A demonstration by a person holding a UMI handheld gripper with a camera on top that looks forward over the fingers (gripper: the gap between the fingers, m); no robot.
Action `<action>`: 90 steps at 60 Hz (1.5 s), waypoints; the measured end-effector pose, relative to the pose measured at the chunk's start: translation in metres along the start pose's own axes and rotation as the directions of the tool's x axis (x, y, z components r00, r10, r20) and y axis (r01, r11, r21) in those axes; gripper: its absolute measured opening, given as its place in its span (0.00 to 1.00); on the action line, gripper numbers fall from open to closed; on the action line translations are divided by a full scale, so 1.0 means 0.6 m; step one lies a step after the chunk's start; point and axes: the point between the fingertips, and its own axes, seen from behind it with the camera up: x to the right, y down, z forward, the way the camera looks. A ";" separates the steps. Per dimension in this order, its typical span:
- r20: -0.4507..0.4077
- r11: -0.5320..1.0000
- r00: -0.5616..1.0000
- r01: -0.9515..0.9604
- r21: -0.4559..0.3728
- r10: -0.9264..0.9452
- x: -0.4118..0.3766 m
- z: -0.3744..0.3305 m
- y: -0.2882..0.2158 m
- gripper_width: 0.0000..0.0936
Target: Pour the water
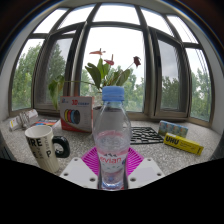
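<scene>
The tongs [111, 172] clamp a clear ribbed plastic bottle [111, 140], blue-capped and upright; a white cylindrical mug [40, 143] stands left on the speckled surface [175, 160].

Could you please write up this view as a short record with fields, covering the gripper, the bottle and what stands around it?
gripper: gripper shut on the bottle, pink pads on both sides
bottle: clear water bottle, upright, blue cap on
mug: white mug with dark lettering, left of the bottle
plant: potted plant behind the bottle, at the window
box: yellow box on the counter, right of the bottle
pouring: not begun
</scene>
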 end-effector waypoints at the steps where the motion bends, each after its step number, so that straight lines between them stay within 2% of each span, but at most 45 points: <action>1: 0.001 1.000 1.000 0.006 -0.009 -0.006 -0.001 0.007 0.009 0.31; 3: -0.001 1.000 1.000 0.020 -0.010 -0.020 -0.003 0.002 0.023 0.31; 4: 0.000 0.999 1.000 0.019 0.039 -0.019 -0.001 0.005 0.013 0.31; 9: 0.001 1.000 1.000 -0.004 0.013 0.004 0.002 0.005 0.017 0.31; 13: -0.003 0.999 0.999 -0.047 0.009 0.047 0.005 0.003 0.020 0.40; 20: -0.028 0.998 0.998 -0.054 -0.022 0.053 0.014 0.000 0.028 0.61; 22: -0.044 0.997 0.998 -0.052 -0.052 0.049 0.016 -0.002 0.037 0.74; 24: -0.050 0.996 0.998 -0.051 -0.078 0.048 0.016 -0.004 0.043 0.93; 27: -0.066 0.992 0.996 -0.068 -0.106 0.061 0.016 -0.015 0.048 0.87; 32: -0.106 0.987 0.991 -0.098 -0.131 0.084 0.024 -0.044 0.044 0.92; 40: -0.156 0.979 0.983 -0.118 -0.166 0.092 0.018 -0.125 0.029 0.92; 52: -0.186 0.979 0.980 -0.110 -0.171 0.078 -0.038 -0.320 -0.014 0.91; 69: -0.174 0.974 0.983 -0.101 -0.202 0.066 -0.136 -0.593 -0.037 0.91; 79: -0.178 0.979 0.983 -0.069 -0.193 0.034 -0.153 -0.675 -0.038 0.92; 90: -0.198 0.982 0.980 -0.043 -0.181 0.007 -0.141 -0.707 -0.036 0.91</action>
